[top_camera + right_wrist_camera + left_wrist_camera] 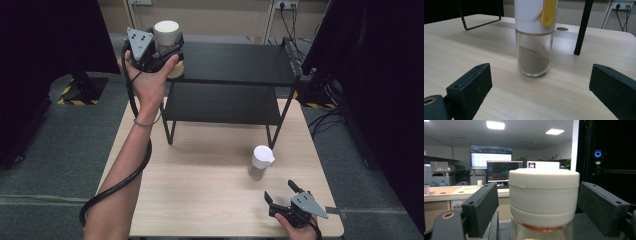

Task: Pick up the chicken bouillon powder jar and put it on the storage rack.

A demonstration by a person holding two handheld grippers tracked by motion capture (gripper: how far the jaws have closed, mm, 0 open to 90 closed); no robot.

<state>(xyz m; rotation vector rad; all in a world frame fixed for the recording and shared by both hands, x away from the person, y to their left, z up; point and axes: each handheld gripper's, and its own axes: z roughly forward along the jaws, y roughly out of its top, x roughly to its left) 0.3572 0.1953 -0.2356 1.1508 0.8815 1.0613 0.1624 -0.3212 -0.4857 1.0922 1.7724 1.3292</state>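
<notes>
A glass jar with a wide white cap (166, 31) (544, 195) stands at the left end of the top shelf of a black two-tier rack (235, 62). My left gripper (172, 52) (539, 195) is open around the cap, with a gap between each pad and the cap. A second glass jar (260, 161) (534, 50), with a white cap, a yellow tab and brown powder inside, stands on the wooden table (200, 190). My right gripper (284, 194) (541, 85) is open near the table's front right corner, pointing at this jar from a short distance.
The rack stands on thin black legs (581, 27) at the back of the table, with a lower shelf (220, 102) under the top one. Dark screens flank the table on both sides. A black cable (125, 175) trails from the left gripper along the forearm.
</notes>
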